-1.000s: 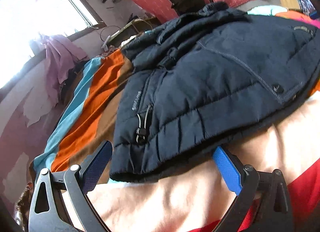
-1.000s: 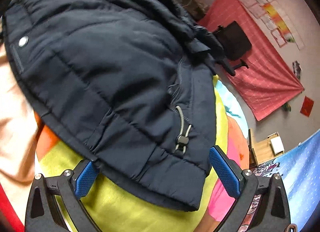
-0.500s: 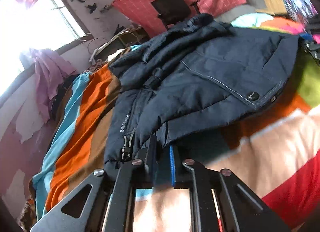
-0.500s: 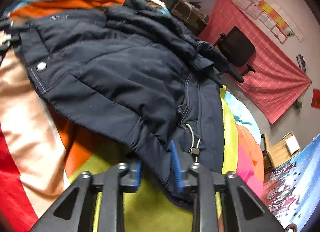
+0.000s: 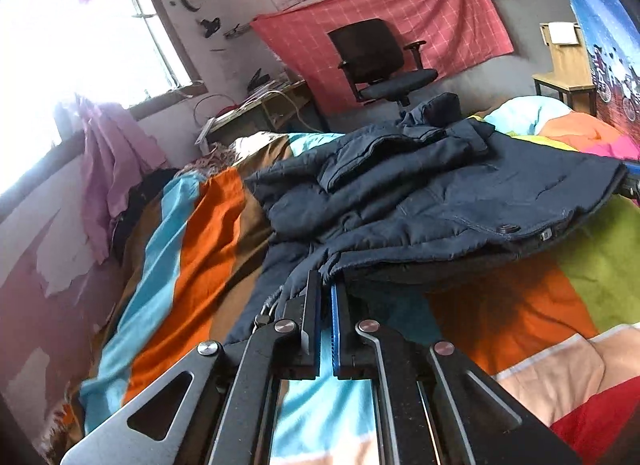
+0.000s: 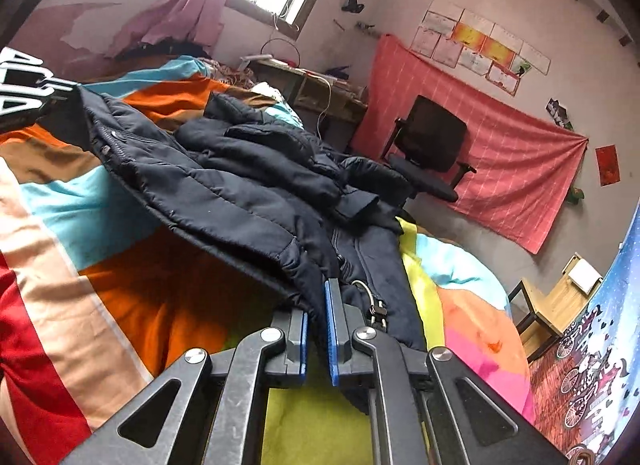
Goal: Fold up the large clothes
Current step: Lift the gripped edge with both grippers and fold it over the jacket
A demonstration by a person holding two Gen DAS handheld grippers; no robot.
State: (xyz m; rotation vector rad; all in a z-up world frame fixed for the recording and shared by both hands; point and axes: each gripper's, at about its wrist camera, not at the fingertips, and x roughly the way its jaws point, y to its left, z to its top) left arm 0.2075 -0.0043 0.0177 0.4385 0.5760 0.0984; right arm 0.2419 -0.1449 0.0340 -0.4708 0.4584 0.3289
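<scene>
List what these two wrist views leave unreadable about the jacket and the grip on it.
- Left wrist view: the left gripper is shut on the jacket hem; the fabric covers its fingertips.
- Right wrist view: the right gripper pinches the hem; the jacket's underside is hidden above the bedspread.
- Both views: the jacket's collar end is bunched, its shape unclear.

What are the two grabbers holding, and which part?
Both hold the dark blue jacket by its bottom hem: left gripper at one corner, right gripper at the other.

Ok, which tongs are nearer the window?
Left. The left tongs grip the jacket hem on the window side; the right tongs hold the hem's other corner, farther away.
</scene>
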